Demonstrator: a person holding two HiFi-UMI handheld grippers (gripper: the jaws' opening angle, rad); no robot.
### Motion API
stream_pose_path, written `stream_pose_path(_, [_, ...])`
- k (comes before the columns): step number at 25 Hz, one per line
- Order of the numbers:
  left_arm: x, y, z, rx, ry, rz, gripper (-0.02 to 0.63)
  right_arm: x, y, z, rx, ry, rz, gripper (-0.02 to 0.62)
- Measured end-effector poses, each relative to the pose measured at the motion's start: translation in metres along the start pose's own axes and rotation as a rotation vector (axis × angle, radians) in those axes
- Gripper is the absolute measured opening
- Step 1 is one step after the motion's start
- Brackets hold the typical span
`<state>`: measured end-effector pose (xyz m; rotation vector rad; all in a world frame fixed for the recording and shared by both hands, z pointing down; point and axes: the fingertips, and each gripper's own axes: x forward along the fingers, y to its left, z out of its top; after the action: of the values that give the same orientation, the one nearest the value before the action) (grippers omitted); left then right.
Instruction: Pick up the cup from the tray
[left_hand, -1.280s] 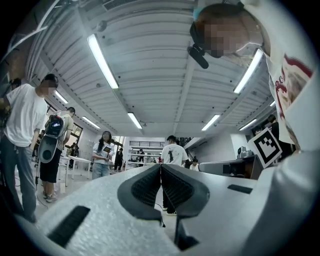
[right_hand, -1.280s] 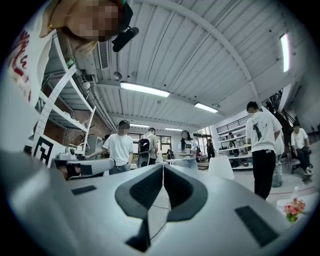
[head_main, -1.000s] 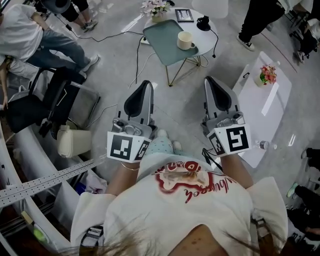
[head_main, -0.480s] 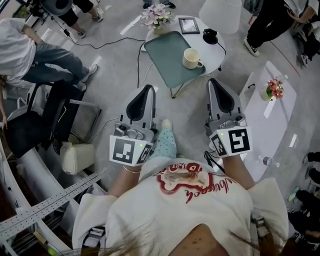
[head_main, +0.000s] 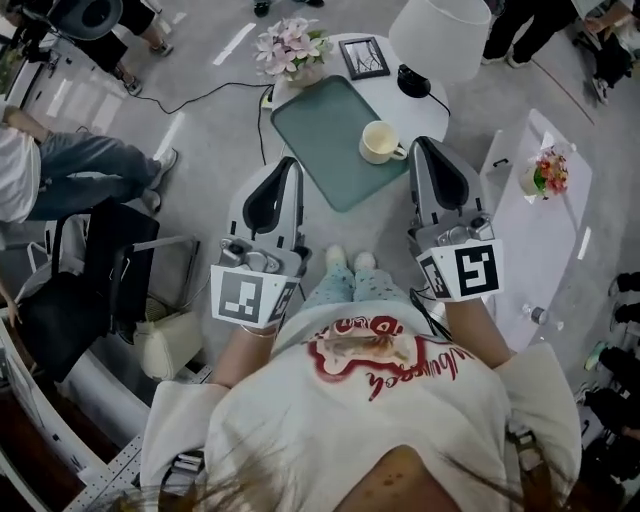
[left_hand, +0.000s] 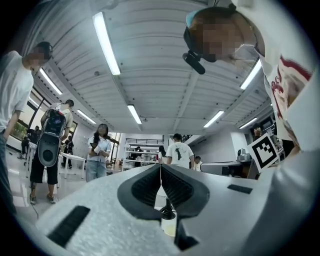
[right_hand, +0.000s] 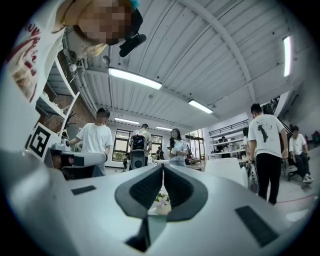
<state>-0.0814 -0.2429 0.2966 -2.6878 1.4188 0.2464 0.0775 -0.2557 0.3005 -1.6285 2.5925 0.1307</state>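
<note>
The cup (head_main: 377, 141) is standing upright on the tray (head_main: 320, 150), near its right edge. The left gripper (head_main: 289, 163) is hovering at the tray's near edge and the right gripper (head_main: 420, 143) just right of the cup. Both are showing jaws pressed together (nothing held).

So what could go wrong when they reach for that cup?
The right tongs are shut and near the cup. Unless opened first, they could knock it over. The tray seems to overhang the little round table, so a push might tip it.
</note>
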Motion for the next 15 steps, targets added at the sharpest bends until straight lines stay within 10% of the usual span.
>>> stream_pose_path(15, [0.028,0.006,-0.09,-0.094,0.147,0.036,0.015,0.009,-0.061,-0.278,-0.11,0.495,0.018,0.089])
